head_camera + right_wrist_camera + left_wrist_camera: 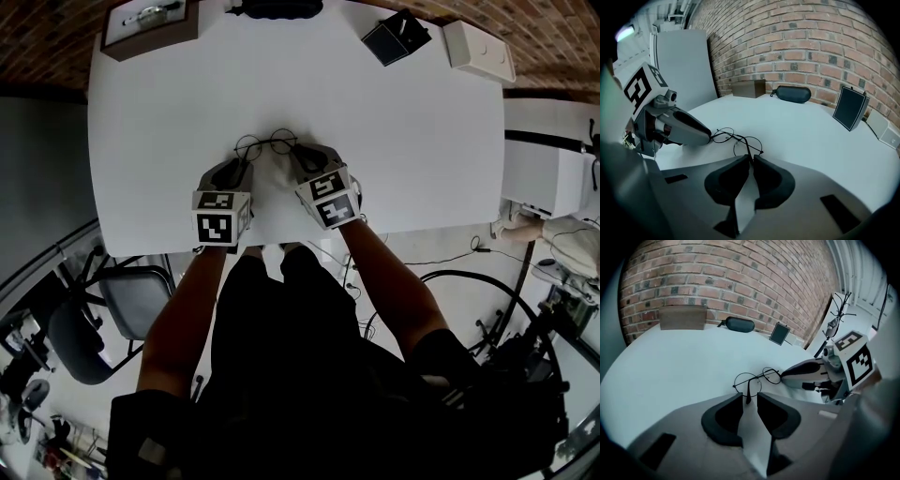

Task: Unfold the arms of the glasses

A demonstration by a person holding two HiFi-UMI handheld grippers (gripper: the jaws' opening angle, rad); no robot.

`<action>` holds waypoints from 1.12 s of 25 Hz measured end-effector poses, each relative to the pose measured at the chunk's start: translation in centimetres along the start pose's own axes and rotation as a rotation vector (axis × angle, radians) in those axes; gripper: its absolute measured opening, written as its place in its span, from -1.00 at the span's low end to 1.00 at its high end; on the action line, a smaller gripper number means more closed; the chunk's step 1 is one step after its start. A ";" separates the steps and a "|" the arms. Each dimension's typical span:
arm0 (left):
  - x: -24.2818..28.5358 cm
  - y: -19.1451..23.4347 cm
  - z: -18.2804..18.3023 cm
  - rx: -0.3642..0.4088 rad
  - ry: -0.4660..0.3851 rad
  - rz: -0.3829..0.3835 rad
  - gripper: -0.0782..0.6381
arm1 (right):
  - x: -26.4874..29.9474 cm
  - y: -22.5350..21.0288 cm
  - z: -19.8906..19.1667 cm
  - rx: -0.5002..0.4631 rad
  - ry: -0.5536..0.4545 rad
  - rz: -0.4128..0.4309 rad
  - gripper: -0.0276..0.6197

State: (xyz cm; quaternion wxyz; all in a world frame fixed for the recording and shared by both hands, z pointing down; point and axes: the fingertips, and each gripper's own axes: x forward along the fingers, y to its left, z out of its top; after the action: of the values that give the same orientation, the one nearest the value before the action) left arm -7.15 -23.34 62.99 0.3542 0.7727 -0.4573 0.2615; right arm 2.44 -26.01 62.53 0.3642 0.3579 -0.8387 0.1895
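Thin round wire glasses [265, 144] lie on the white table [422, 141], lenses toward the far side. My left gripper [238, 165] is at their left end. In the left gripper view its jaws [749, 400] stand apart, with the dark tip of the left arm [748, 397] lying loose in the gap. My right gripper [303, 156] is at the right end. In the right gripper view [751, 159] its pads are pinched together on the thin right arm [748, 151]. Each gripper's grey finger shows in the other's view, beside the lenses [723, 135].
Along the far edge of the table are a brown box [150, 28], a black glasses case [277, 9], a small black stand [396, 37] and a white box [478, 49]. The near table edge [281, 242] is just behind the grippers. A chair [131, 300] stands at the lower left.
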 end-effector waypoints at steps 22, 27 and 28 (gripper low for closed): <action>-1.7 -2.0 1.2 0.108 -0.078 -0.028 -0.67 | -4.0 2.2 3.6 -0.024 -0.191 0.053 -0.84; -2.1 -2.3 1.3 0.132 -0.111 -0.021 -0.67 | -4.7 3.6 3.9 -0.055 -0.240 0.082 -0.84; -2.1 -2.3 1.2 0.136 -0.109 -0.019 -0.67 | -4.8 4.0 3.7 -0.068 -0.248 0.091 -0.85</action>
State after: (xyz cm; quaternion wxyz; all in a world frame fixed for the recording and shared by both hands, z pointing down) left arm -5.89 -22.43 59.98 0.2781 0.8124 -0.4497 0.2458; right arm 0.01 -23.27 56.22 0.2607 0.3276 -0.8986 0.1316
